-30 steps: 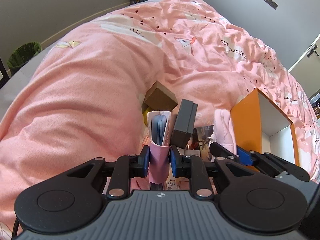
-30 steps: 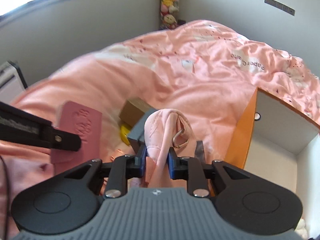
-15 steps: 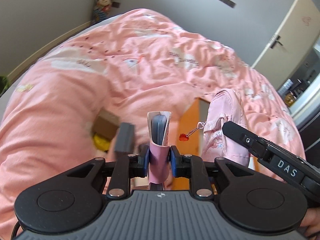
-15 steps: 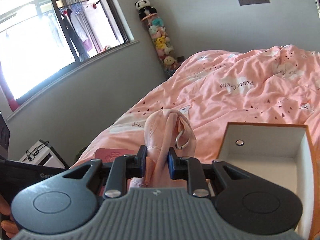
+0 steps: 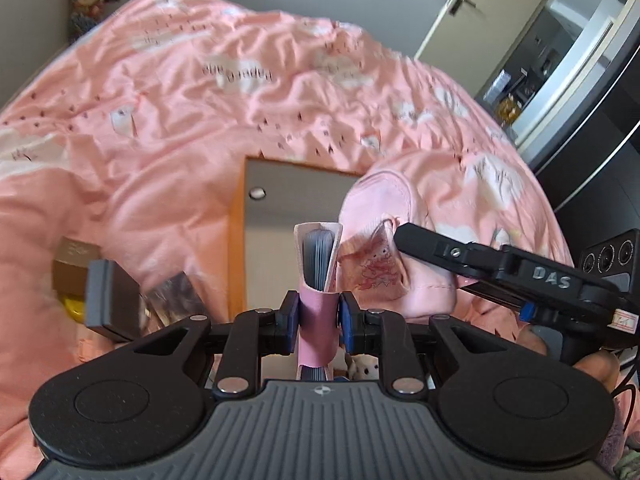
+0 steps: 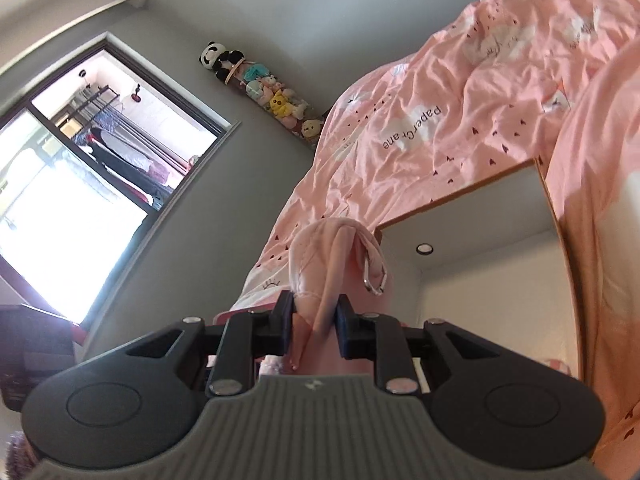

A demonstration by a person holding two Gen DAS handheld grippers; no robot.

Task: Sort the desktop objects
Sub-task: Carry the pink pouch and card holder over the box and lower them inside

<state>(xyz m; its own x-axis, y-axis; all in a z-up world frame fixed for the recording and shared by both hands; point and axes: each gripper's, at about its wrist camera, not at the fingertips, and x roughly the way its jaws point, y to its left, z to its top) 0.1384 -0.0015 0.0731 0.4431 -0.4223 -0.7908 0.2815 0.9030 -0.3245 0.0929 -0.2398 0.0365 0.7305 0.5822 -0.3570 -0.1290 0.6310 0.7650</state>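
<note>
My left gripper [image 5: 319, 316] is shut on a pink card holder [image 5: 318, 264] full of grey cards, held upright over the near part of an orange-rimmed box [image 5: 237, 240] with a grey-white inside. My right gripper [image 6: 315, 322] is shut on a pink fabric pouch [image 6: 320, 256] with a metal ring. In the left wrist view that pouch [image 5: 384, 216] bulges at the right over the box, with the right gripper's black finger [image 5: 448, 250] on it. The box [image 6: 496, 280] fills the right of the right wrist view.
A grey case [image 5: 106, 300], a brown box [image 5: 72, 268], a yellow item [image 5: 74, 308] and a shiny packet [image 5: 176, 294] lie left of the orange box on the pink duvet [image 5: 200, 100]. A doorway [image 5: 540, 40] is at the far right; a window [image 6: 80, 184] and plush toys [image 6: 264, 96] line the wall.
Both grippers have swung right with their loads to above the orange box. The right gripper has rolled and tilted up, so the window and wall now fill its view.
</note>
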